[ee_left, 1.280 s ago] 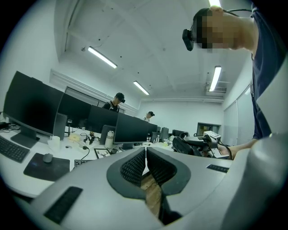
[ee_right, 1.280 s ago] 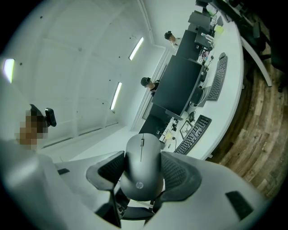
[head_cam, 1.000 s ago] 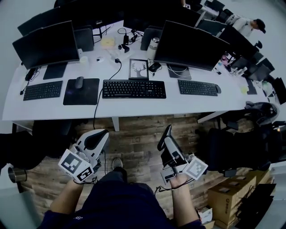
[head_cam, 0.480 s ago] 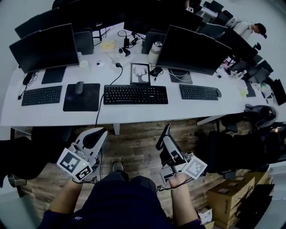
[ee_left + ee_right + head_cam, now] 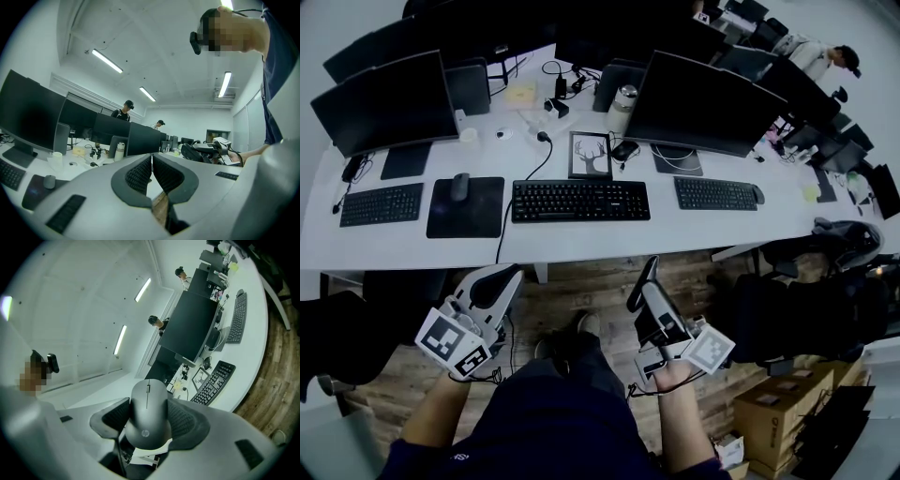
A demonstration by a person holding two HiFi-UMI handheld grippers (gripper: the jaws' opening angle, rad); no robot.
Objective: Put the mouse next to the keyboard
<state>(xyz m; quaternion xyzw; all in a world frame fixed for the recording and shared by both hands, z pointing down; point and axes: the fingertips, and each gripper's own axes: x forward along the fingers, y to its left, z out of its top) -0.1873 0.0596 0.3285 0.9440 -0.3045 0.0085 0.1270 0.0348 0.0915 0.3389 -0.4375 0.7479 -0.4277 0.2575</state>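
Near the desk (image 5: 581, 239), right hand-held gripper (image 5: 647, 279) clamps mouse (image 5: 149, 420), plainest in its own view, left hand-held gripper (image 5: 151, 168) closed.

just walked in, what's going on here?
A person stands a step back from a long white desk with a tool in each hand. The right tool is shut on a dark mouse, held low over the wood floor and not yet over the desk. The left tool is shut with nothing in it. The keyboard lies on the desk ahead, and the mouse has not been set beside it.
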